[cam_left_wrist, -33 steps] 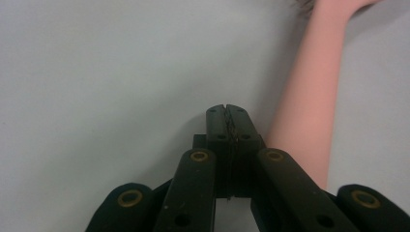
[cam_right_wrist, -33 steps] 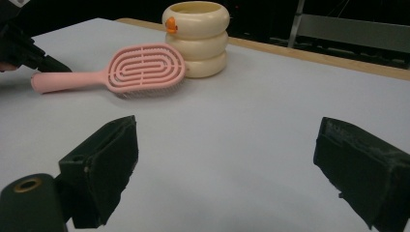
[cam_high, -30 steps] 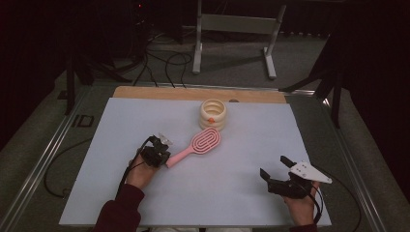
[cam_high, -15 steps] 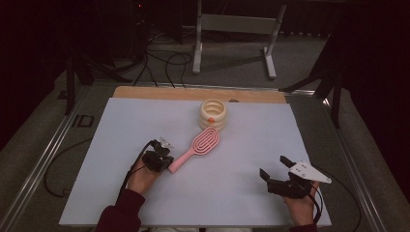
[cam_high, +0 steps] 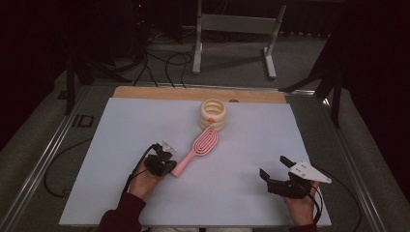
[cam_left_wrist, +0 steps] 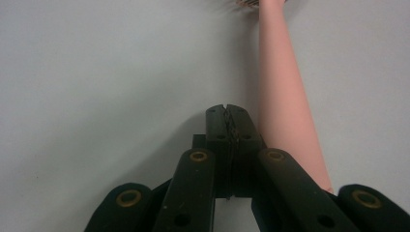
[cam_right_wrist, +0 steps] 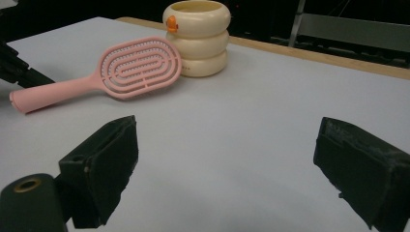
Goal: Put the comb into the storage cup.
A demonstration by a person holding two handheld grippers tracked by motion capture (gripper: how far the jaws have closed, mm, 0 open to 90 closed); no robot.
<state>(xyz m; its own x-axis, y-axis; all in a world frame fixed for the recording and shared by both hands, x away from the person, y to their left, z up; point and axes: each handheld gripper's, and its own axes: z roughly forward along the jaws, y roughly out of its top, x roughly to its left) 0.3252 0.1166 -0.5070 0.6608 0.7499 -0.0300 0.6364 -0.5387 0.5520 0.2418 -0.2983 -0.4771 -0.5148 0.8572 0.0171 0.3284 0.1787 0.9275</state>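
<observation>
The left gripper [cam_high: 163, 163] is resting on the worktop [cam_high: 121, 125] with its jaws pressed together on nothing, lying just beside the handle of the pink hairbrush [cam_high: 199, 149], probably positioned to nudge it. The brush head is leaning against the cream ringed container [cam_high: 212, 114], whose contents cannot be told. The right gripper [cam_high: 273, 170] is idling well apart, jaws spread.
</observation>
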